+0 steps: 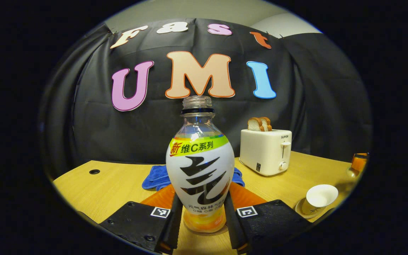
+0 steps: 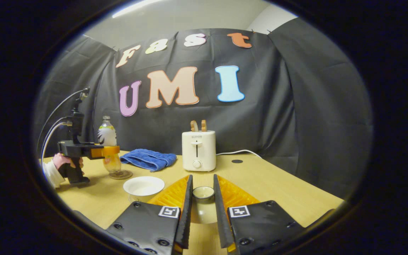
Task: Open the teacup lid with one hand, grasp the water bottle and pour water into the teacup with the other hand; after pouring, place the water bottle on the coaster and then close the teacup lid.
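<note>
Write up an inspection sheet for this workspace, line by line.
Surface: wooden table, with a round cable hole.
Job's things: uncapped water bottle upright on the coaster; teacup open on its saucer; teacup lid off the cup.
Clutter: blue towel behind the bottle; white toaster with two bread slices sticking up.
Grippers: left gripper closed on the bottle's sides, held by a hand; right gripper holds the lid low over the table.
Cables: leads arc off the left gripper; toaster cord lies on the table.
Surroundings: black cloth wall.
</note>
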The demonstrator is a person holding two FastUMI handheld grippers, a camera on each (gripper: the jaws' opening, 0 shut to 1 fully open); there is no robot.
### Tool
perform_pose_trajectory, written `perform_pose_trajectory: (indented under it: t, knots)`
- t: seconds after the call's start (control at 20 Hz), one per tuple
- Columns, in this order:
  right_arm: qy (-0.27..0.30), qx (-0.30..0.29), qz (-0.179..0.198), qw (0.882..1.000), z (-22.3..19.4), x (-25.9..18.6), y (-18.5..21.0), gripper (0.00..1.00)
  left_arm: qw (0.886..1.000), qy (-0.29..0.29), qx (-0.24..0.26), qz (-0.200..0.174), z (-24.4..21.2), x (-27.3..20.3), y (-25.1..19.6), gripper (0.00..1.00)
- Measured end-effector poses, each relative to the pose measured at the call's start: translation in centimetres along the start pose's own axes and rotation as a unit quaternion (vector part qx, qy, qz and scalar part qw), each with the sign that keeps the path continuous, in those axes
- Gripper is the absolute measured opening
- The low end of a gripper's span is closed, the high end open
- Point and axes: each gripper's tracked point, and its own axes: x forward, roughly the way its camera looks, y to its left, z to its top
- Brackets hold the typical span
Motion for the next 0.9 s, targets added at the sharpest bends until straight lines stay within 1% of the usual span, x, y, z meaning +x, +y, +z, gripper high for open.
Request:
perform_pose_trajectory:
  t: [0.15, 0.2, 0.35, 0.5, 0.55, 0.65, 0.8, 0.9]
  knots:
    - [0.000, 0.000, 0.000, 1.000, 0.0, 0.0, 0.0, 0.36, 1.000, 0.007, -0.001, -0.010, -0.5, 0.1, -0.3, 0.54]
    - [0.000, 0.000, 0.000, 1.000, 0.0, 0.0, 0.0, 0.36, 1.000, 0.005, -0.002, -0.012, -0.5, 0.2, -0.5, 0.53]
    - [0.000, 0.000, 0.000, 1.000, 0.0, 0.0, 0.0, 0.36, 1.000, 0.014, 0.000, -0.015, -1.0, 0.3, -0.7, 0.54]
    - [0.000, 0.000, 0.000, 1.000, 0.0, 0.0, 0.0, 0.36, 1.000, 0.014, -0.001, -0.014, -1.1, 0.5, -1.0, 0.59]
    - [0.000, 0.000, 0.000, 1.000, 0.1, 0.0, 0.0, 0.36, 1.000, 0.013, -0.002, -0.014, -1.1, 0.6, -1.1, 0.63]
    - [0.000, 0.000, 0.000, 1.000, 0.0, 0.0, 0.0, 0.36, 1.000, 0.016, -0.002, -0.014, -1.3, 0.7, -1.2, 0.66]
    - [0.000, 0.000, 0.000, 1.000, 0.0, 0.0, 0.0, 0.36, 1.000, 0.025, -0.003, -0.011, -1.9, 0.7, -1.2, 0.68]
    - [0.000, 0.000, 0.000, 1.000, 0.0, 0.0, 0.0, 0.36, 1.000, 0.024, -0.004, -0.010, -1.9, 0.8, -1.5, 0.73]
